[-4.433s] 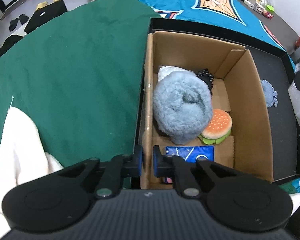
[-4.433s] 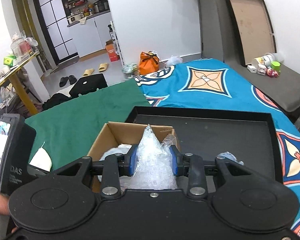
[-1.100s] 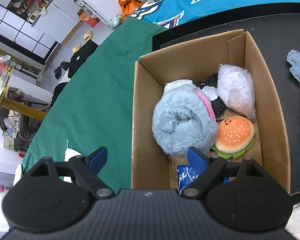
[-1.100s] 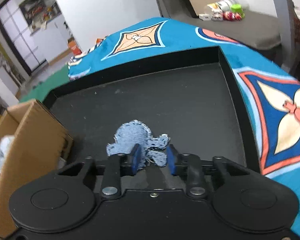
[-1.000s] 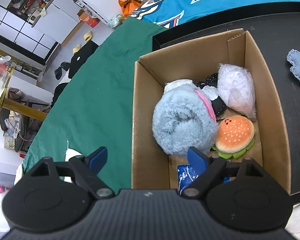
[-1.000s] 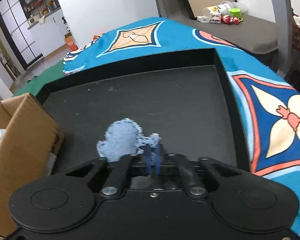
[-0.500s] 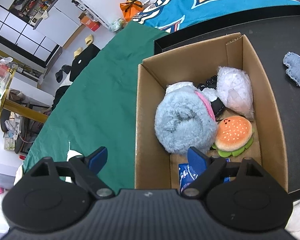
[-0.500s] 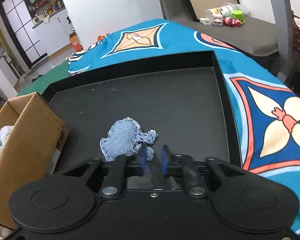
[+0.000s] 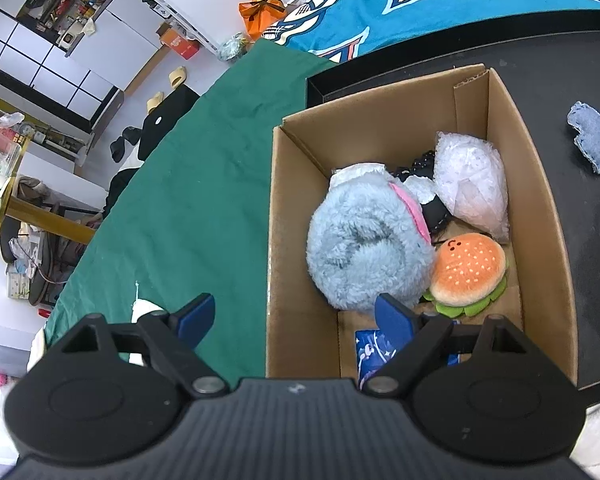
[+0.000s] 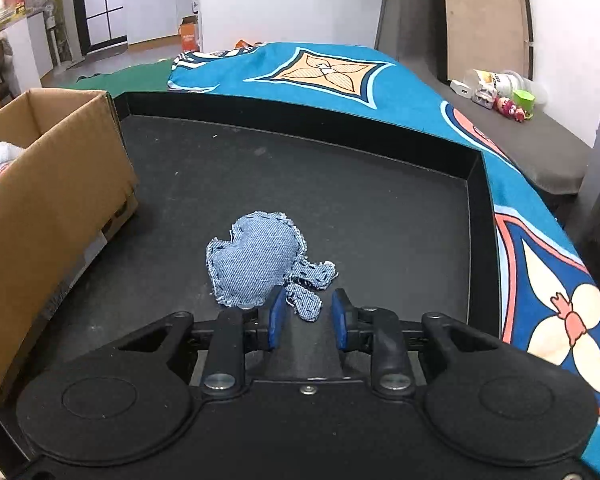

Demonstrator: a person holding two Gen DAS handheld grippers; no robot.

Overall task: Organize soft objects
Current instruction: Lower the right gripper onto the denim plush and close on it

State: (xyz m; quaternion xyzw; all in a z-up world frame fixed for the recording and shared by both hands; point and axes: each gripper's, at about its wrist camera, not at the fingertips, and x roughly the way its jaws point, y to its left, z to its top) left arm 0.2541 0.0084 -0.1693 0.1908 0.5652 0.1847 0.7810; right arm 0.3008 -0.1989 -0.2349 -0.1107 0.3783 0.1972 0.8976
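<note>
Spread over the bed, a blue patterned cover [image 10: 328, 68] carries a black tray [image 10: 380, 200]. Nearest, the right gripper [image 10: 306, 314] has its jaws opening, with a leg of the denim toy [image 10: 256, 260] lying between them, unpinched, on the tray floor. The left gripper [image 9: 296, 316] hangs spread wide over the cardboard box's [image 9: 300, 200] near wall. Inside sit a fluffy blue plush [image 9: 364, 248], a burger toy [image 9: 468, 270] and a bubble-wrap bundle [image 9: 472, 184].

Bright even indoor light, soft shadows, sharp focus, strong fisheye bending and dark corners.
</note>
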